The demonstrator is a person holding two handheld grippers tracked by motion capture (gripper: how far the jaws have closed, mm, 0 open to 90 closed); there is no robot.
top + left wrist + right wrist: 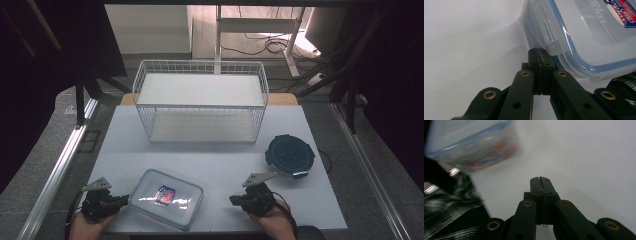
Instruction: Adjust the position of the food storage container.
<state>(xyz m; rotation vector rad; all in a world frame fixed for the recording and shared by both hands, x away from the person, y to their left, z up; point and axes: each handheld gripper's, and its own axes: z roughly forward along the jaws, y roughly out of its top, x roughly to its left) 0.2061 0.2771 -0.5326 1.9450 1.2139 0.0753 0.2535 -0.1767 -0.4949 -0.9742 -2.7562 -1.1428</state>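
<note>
Pinching shut beside the clear container latch, the left gripper grips nothing (probably nudging), while the right gripper is likewise closed and empty.

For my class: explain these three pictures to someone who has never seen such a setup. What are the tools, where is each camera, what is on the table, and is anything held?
A person holds a two-jaw hand tool in each hand. One camera looks down from above; the other two ride on the tools and look along their black jaws. From above, the left gripper sits at the corner of a clear lidded container, and the right gripper is over bare white table. A wire basket stands at the back and a round dark lid lies to the right. Both pairs of jaws are shut. The left gripper view shows its tips against the container's latch corner; whether they pinch anything is unclear.
</note>
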